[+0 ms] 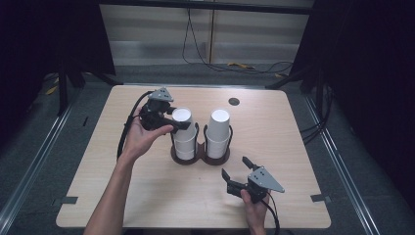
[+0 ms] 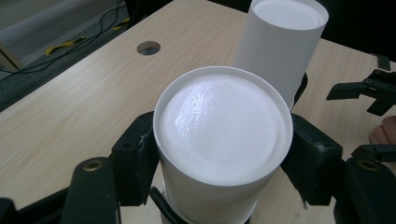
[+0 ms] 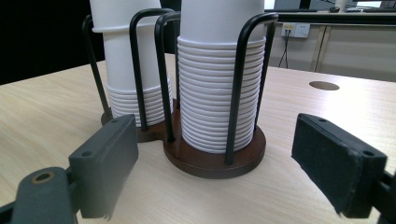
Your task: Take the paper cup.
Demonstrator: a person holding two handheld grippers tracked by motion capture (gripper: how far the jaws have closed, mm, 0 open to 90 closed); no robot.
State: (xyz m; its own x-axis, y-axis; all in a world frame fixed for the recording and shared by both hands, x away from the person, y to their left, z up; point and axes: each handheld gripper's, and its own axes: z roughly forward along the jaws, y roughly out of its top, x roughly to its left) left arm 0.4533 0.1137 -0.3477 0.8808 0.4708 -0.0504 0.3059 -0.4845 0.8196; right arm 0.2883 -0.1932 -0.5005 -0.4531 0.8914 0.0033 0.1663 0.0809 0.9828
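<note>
Two stacks of upside-down white paper cups stand in a black wire holder (image 1: 200, 157) with a brown double base (image 3: 210, 161) at the table's middle. My left gripper (image 1: 184, 123) comes in from the left, shut on the top cup (image 1: 182, 114) of the left stack. In the left gripper view its pads (image 2: 140, 163) press both sides of that cup (image 2: 224, 135). The right stack (image 1: 219, 127) (image 2: 280, 42) (image 3: 219, 70) stands untouched beside it. My right gripper (image 1: 236, 167) rests open in front of the holder, and its jaws (image 3: 215, 158) frame the right stack from a short way off.
A round cable hole (image 1: 234, 101) (image 2: 148, 47) (image 3: 324, 85) lies in the wooden table behind the holder. Cables run over the floor beyond the far edge. Bare tabletop (image 1: 303, 147) spreads to the left, right and front of the holder.
</note>
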